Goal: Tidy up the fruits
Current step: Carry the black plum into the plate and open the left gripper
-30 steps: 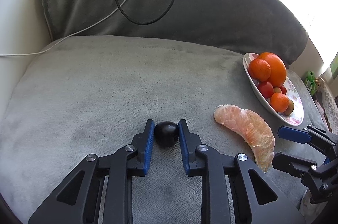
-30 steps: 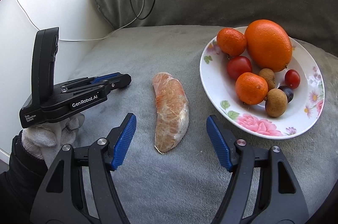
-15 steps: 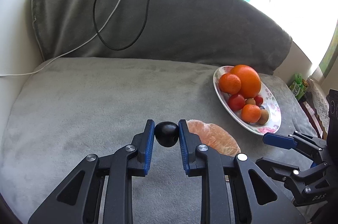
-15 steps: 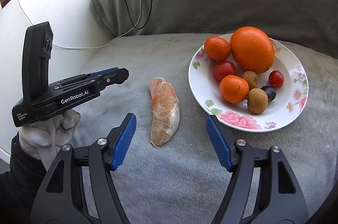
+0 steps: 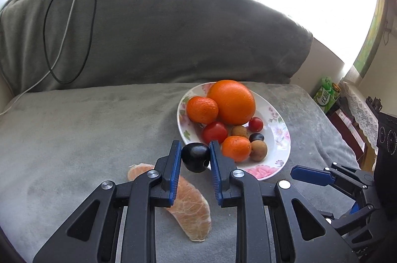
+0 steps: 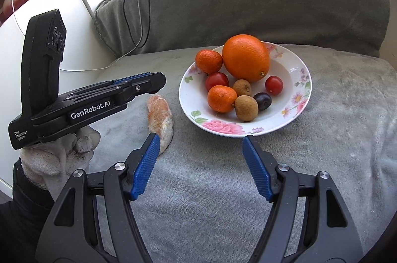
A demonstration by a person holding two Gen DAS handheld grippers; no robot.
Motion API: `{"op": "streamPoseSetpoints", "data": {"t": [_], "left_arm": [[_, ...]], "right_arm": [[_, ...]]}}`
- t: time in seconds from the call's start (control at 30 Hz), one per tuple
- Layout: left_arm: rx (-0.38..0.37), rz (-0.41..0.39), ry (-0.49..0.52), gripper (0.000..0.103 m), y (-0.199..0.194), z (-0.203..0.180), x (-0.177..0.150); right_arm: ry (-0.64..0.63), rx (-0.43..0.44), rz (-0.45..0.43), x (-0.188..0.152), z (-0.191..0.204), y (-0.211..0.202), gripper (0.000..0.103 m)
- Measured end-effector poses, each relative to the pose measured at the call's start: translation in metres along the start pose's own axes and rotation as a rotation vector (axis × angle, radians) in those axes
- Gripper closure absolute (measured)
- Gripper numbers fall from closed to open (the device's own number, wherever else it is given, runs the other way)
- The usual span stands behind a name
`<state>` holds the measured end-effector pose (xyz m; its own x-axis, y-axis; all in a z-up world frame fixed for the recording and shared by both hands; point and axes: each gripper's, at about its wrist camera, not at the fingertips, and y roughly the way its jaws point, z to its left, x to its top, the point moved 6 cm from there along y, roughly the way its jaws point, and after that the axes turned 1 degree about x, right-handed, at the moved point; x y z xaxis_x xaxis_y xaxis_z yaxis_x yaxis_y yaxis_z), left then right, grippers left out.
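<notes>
A: Grey plush sofa cushion (image 6: 248, 176), bright window behind. Where's the fruit?

B: The dark plum (image 5: 196, 157) is clamped between the left gripper (image 5: 194, 159) jaws, held up clear of the cushion just short of the floral plate (image 6: 295, 104), probably bound for it.

A: And the right gripper (image 6: 202, 163)?

B: Jaws wide apart, holding nothing, near the peeled citrus segment (image 6: 160, 111) lying beside the plate; likely next.

A: Any writing?

B: "GenRobot.AI" and "Data Acquisition System" on the left gripper's side.

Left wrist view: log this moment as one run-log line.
left gripper: shut on dark plum, raised near floral plate | right gripper: open, empty | pomelo segment: on cushion
</notes>
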<state>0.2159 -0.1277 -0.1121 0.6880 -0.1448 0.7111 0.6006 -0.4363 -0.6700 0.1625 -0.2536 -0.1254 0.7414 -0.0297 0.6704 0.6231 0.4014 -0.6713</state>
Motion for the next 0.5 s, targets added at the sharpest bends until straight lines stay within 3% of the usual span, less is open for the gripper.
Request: {"op": "streamPoseSetpoints", "data": {"t": [0.5], "left_arm": [[-0.051, 0.017, 0.047, 0.082, 0.026, -0.046, 0.013]], "right_arm": [[0.056, -0.032, -0.017, -0.006, -0.031, -0.013, 0.03]]}}
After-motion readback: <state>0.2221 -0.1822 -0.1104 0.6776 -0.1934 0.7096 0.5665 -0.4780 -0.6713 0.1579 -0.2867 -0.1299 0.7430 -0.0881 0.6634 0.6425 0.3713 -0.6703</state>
